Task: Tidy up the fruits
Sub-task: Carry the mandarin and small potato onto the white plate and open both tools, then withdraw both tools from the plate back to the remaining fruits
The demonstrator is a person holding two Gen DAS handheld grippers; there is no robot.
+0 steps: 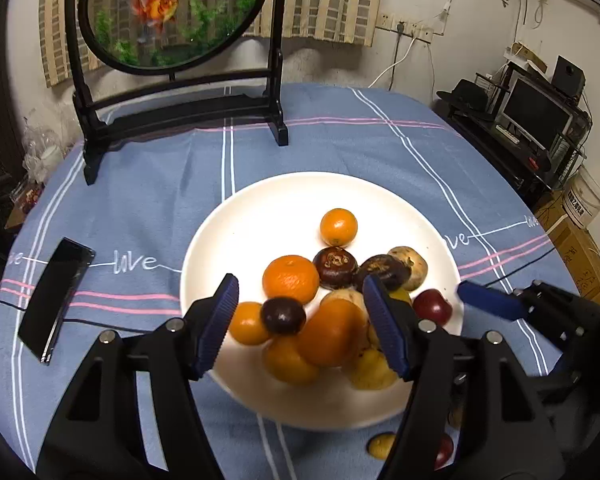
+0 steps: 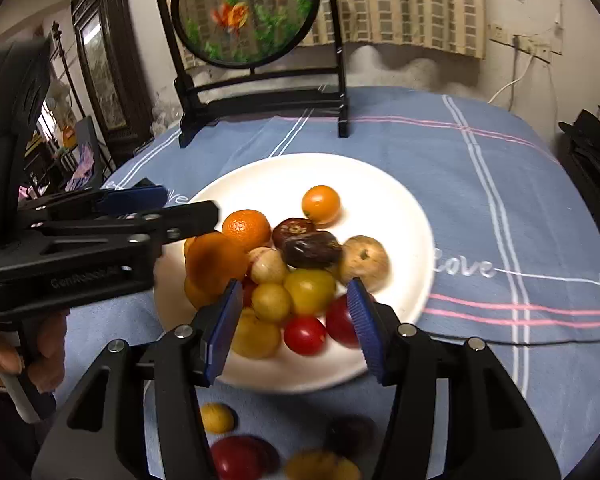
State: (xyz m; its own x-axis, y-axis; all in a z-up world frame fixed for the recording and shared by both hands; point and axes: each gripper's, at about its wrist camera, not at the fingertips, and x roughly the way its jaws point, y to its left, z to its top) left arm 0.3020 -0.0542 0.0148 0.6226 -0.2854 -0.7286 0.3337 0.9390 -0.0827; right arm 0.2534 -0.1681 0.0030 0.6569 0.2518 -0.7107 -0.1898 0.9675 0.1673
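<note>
A white plate [image 1: 260,200] [image 2: 380,184] on the blue cloth holds a heap of oranges, dark brown fruits, tan fruits, yellow and red ones. My left gripper [image 1: 302,322] hangs open over the near left of the heap, an orange [image 1: 332,332] lying between its blue pads without being pressed. In the right wrist view the left gripper [image 2: 192,205] reaches in from the left above that blurred orange [image 2: 214,262]. My right gripper [image 2: 294,320] is open over yellow fruits and a red one [image 2: 305,335]. One of its fingers [image 1: 488,300] shows by the plate's right rim.
Loose fruits lie on the cloth in front of the plate: a yellow one [image 2: 217,417], a red one [image 2: 236,458], a dark one [image 2: 350,432]. A round goldfish screen on a black stand [image 1: 172,12] is behind. A black phone [image 1: 54,300] with a cable lies left.
</note>
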